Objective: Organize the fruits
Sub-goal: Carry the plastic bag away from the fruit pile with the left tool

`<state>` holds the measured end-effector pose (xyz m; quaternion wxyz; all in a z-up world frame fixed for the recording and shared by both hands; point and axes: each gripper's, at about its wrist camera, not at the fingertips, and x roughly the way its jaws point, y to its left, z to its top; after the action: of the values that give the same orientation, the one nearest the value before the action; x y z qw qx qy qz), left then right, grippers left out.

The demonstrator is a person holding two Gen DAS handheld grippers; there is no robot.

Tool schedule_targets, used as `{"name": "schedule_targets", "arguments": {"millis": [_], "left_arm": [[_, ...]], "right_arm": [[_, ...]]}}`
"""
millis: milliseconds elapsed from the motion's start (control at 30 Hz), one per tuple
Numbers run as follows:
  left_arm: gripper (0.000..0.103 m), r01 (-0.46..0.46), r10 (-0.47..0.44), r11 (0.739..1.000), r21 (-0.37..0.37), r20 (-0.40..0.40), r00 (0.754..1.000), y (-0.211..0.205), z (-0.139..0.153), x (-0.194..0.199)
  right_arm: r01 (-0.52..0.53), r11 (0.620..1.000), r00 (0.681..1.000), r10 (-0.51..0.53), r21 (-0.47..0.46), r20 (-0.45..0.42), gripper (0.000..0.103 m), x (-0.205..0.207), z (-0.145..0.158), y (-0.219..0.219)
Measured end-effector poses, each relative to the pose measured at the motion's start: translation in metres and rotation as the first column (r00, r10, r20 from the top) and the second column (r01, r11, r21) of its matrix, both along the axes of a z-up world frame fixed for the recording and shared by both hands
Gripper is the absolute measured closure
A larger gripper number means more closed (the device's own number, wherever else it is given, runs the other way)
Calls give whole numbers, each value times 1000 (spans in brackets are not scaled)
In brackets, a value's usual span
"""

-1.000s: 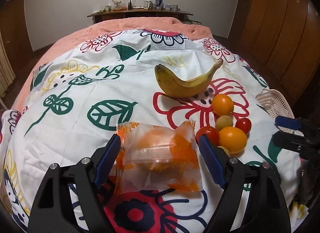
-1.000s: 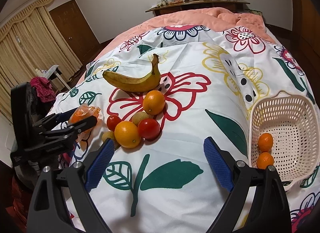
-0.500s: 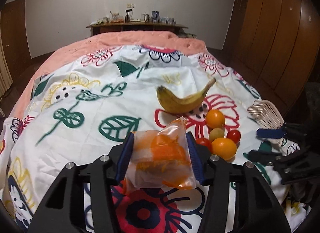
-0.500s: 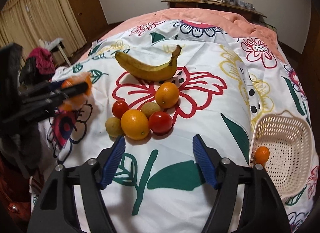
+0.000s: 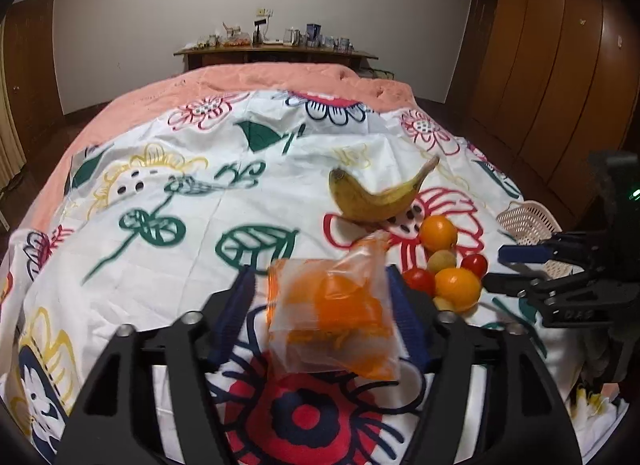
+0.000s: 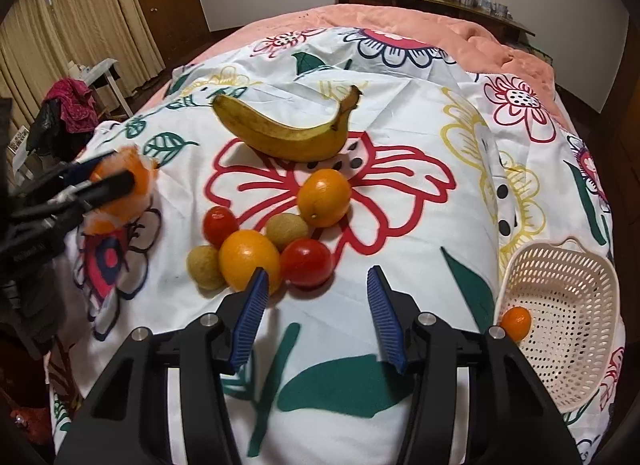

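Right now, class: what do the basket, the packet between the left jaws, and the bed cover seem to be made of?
Basket: likely moulded plastic, cream, slightly glossy; rows of even slots pierce its walls.
Packet: thin clear plastic film, shiny and crinkled, orange contents showing through; what they are is unclear.
Bed cover: woven fabric, probably cotton, matte, with soft creases and printed flowers.

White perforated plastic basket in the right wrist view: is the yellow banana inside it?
No, the yellow banana lies on the floral sheet, well apart from the white perforated plastic basket.
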<state>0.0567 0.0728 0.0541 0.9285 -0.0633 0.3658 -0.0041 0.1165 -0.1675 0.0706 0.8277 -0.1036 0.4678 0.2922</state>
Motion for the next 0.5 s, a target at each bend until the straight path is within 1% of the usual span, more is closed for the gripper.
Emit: {"name": "schedule_targets", "arguments": {"millis": [67,133,267,300,400,500], "left_arm": [[24,9,-9,1000,-11,-22,1000,0,-8,0],[22,25,-25,1000,-3,-40,999,-5,-16,2],[15,42,-38,998,50,-66,997,-16,-29,9],[15,44,-39,997,62,-70,997,-18,-32,12],[16,46,-40,996,74,-75,996,-19,-35,16],[27,48,-42,995,84,-65,997,-19,-33,14]], "right_arm": [[-16,1000,1000,16,13,3,51,-6,2,2],[-38,999,999,38,21,4,51,-13,4,5],[-69,997,998,69,35,3,51,-21,6,9],[-72,997,997,72,38,3,51,-23,6,10],[-79,996,997,79,47,-9,51,-25,5,11],[-77,996,997,78,47,-16,51,-26,3,11]]}}
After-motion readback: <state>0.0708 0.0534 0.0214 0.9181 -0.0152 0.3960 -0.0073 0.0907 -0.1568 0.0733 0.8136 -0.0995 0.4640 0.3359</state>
